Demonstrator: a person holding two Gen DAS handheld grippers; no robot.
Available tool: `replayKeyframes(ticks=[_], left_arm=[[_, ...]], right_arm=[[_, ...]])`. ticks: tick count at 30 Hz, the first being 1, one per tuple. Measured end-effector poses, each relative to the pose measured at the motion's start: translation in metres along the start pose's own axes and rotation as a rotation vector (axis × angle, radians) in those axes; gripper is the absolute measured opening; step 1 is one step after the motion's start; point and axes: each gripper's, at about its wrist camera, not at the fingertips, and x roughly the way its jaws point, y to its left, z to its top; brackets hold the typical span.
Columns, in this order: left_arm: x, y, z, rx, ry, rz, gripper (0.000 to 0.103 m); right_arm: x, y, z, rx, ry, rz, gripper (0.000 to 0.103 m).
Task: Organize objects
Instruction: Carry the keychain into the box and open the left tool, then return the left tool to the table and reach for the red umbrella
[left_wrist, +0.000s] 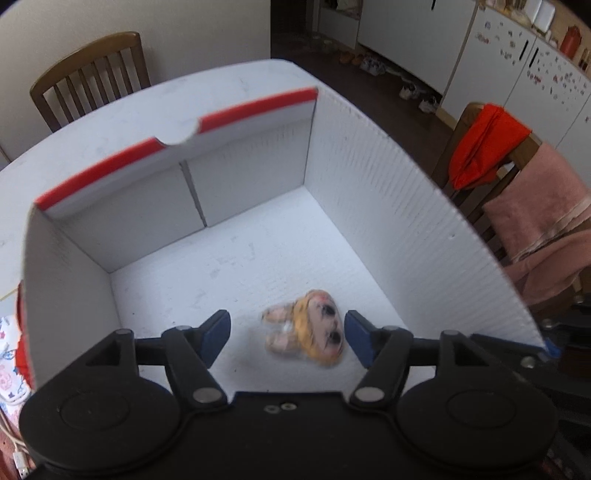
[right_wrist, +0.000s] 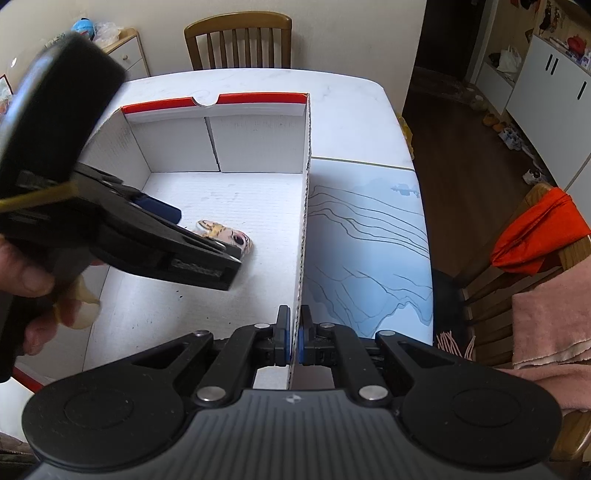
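The left tongs (left_wrist: 286, 338) hang inside the white box (left_wrist: 388, 206), pointing steeply down, and their jaws stand apart with the small doll (left_wrist: 308, 334) between the blue pads, nearer to the right pad. No pad presses on the doll; it looks blurred and lies on the box floor or just above it, I cannot tell which. The right tongs (right_wrist: 294, 339) are closed on the thin right wall of the box and hold it steady on the tabletop (right_wrist: 347, 110). To finish this step well, I think the left tongs should keep their jaws wide and lift straight up, so that a pad does not catch the doll and drag it along. The right tongs should not pull, because the wall is thin and can bend. Ahead of the left tongs the box floor is bare up to the far wall with the red edge (left_wrist: 255, 105), so there is free room for more things. The side walls rise high on both sides of the left tongs, so the only clear way out is upward.
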Motion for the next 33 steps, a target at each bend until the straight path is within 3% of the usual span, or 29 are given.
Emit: replayKeyframes(ticks=[8, 18, 29, 33], left_arm=[[-0.044, 0.005, -0.007, -0.043, -0.102, -0.031, 0.067], [-0.106, 0.046, -0.029, -0.147, -0.224, 0.017, 0.067], [-0.125, 0.106, -0.064, -0.279, -0.229, 0.131, 0.074], [-0.123, 0.122, -0.071, -0.309, -0.223, 0.177, 0.084]], right_arm=[[0.002, 0.000, 0.001, 0.000, 0.006, -0.006, 0.003], [0.003, 0.001, 0.001, 0.001, 0.011, -0.013, 0.003], [0.002, 0.003, 0.000, 0.002, 0.016, -0.027, 0.003], [0.002, 0.004, 0.001, 0.007, 0.017, -0.034, 0.003]])
